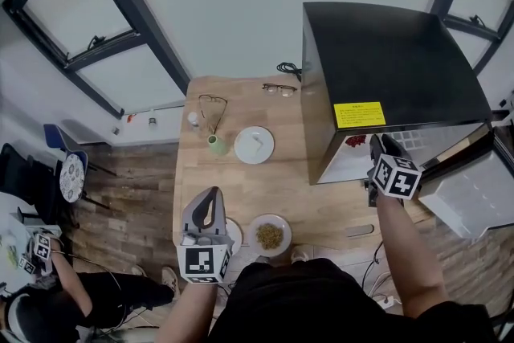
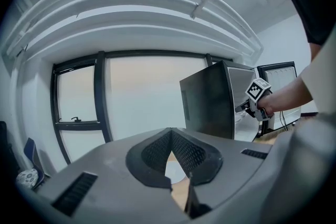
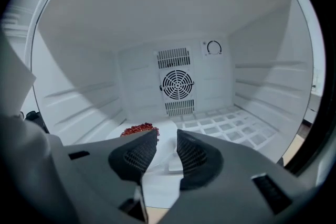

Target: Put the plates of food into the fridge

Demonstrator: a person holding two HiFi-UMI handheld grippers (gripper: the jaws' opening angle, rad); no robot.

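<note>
One white round plate of red granular food (image 3: 160, 176) lies on the white floor of the black box-shaped fridge (image 1: 393, 68), toward the left side of the compartment. The fridge door stands open. The right gripper (image 3: 167, 134) points into the opening with its fingers apart. The near part of the plate shows in the gap between them, and neither pad presses on it.

The left gripper (image 2: 170, 136) is held over the front edge of the pale wooden tabletop (image 1: 321, 205). Its fingers are together at the tips and clamp nothing.

A second white round plate of yellow-brown food (image 1: 269, 236) rests on the tabletop just to the right of the left gripper. A third white round plate (image 1: 254, 144) sits farther back, beside a small green vase (image 1: 217, 144).
</note>
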